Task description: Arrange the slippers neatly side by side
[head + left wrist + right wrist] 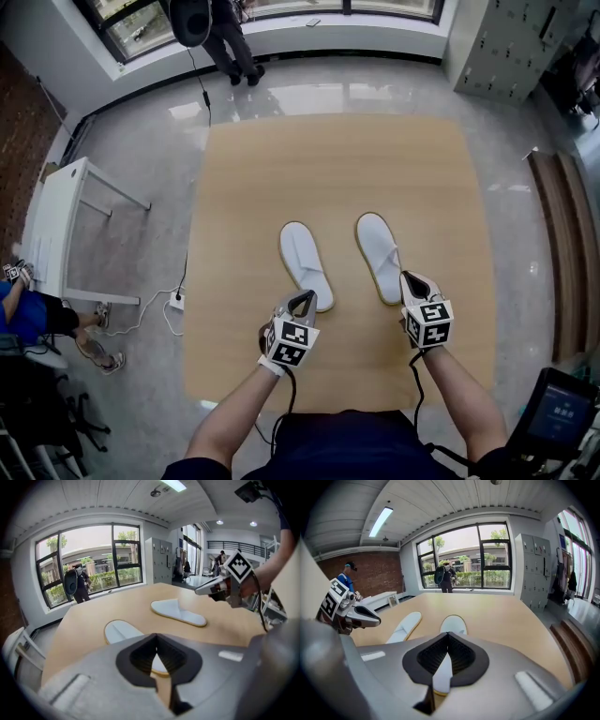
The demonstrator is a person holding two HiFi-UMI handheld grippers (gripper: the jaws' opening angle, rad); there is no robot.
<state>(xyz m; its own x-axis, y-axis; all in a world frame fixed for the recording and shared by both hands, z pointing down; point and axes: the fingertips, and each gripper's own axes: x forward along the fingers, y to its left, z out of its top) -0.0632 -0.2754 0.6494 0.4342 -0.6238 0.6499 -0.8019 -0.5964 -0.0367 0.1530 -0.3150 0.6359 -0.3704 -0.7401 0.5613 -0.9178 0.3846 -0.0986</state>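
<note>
White cloth slippers lie sole-down on the wooden table (pixel 281 169) in the head view, toes pointing away from the person. The left slipper (pixel 306 265) and the right slipper (pixel 379 255) run roughly parallel, but a strip of bare table separates them and the right one sits a little farther out. The left gripper (pixel 302 298) is at the heel of the left slipper, and the right gripper (pixel 408 279) is just beside the heel of the right one.

From the left gripper view, the jaws meet at their tips with nothing caught between them. The heel of the left slipper (pixel 119 631) shows only through the gap behind the pads. The right slipper (pixel 178 612) lies farther across the table, with the right gripper (pixel 199 591) hanging above its heel end.

From the right gripper view, these jaws are likewise closed tip to tip. The right slipper (pixel 452 623) runs straight ahead beneath them, not clamped as far as I can see. The left slipper (pixel 405 623) lies to its left.

My reading is that the pair is mostly sorted. Both slippers face the same way and are nearly parallel. What seems left is closing the gap and levelling the heels.
</note>
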